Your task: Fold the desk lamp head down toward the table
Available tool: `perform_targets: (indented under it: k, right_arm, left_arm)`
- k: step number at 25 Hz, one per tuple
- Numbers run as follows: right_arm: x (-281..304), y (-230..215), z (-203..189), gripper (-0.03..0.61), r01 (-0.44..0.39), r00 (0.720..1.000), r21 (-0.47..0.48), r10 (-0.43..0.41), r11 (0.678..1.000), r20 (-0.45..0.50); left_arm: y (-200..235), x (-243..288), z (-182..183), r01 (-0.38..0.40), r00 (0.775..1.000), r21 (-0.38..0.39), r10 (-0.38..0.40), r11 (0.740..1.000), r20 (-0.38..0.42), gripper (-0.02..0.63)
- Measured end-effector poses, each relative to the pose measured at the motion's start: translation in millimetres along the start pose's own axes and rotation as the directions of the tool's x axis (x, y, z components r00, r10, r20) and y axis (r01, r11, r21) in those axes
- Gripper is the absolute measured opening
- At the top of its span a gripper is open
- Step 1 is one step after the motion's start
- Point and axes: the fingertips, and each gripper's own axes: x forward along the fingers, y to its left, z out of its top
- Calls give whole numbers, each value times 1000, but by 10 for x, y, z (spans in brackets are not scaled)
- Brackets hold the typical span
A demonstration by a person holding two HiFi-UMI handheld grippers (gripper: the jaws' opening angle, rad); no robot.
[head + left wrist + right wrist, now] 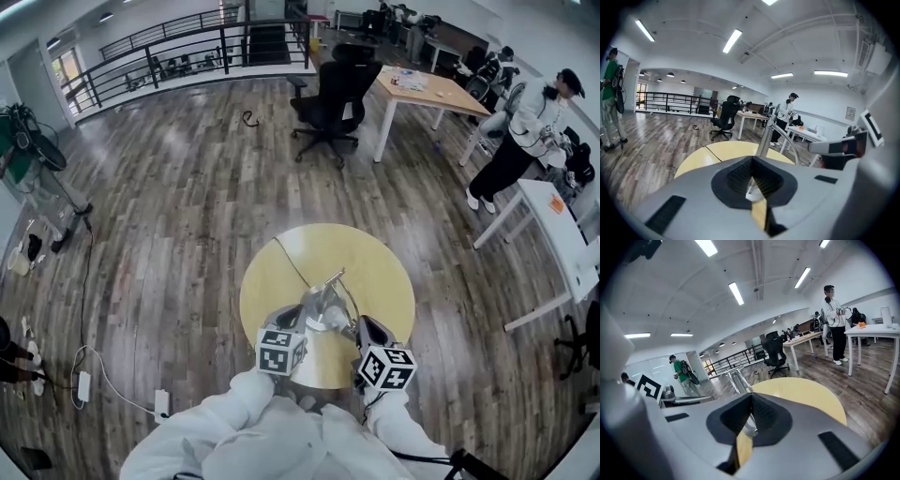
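A silver desk lamp (324,302) stands on the round yellow table (380,272), near its front edge, with its thin arm (766,135) slanting up; the same arm (738,380) also shows in the right gripper view. Its black cord (287,264) runs across the tabletop. My left gripper (296,322) sits just left of the lamp and my right gripper (367,332) just right of it. The left gripper (752,187) has its jaws together, with a pale bit of lamp showing in the slit beyond the pads. The right gripper (750,425) is likewise shut, with a silver bit showing in the slit.
A black office chair (333,98) and a wooden desk (427,89) stand beyond the table. A person (525,131) stands by a white desk (562,234) at the right. A power strip and cable (84,384) lie on the floor at the left.
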Motion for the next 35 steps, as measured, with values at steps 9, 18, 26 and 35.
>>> perform_targets:
  k: [9,18,26,35]
  right_arm:
    - [-245,69,-5,14,-33,999,-34,32,999,-9]
    - [-707,347,-126,13,-41,999,-25,42,999,28]
    - [-1259,780,-571,14,15,999,-54,-12,998,47]
    - [-1837,1137,-700,14,46,996,-116,-37,992,82]
  left_arm:
    - [-296,-363,-18,-12,1000,28,11,1000,24,2]
    - [-597,-908,-132,-1,999,51,-2,999,46,2]
    - [-633,-1609,-510,22,998,53,-25,998,54,2]
    - [-1021,-2117,-565,101,989,40,-105,994,102,2]
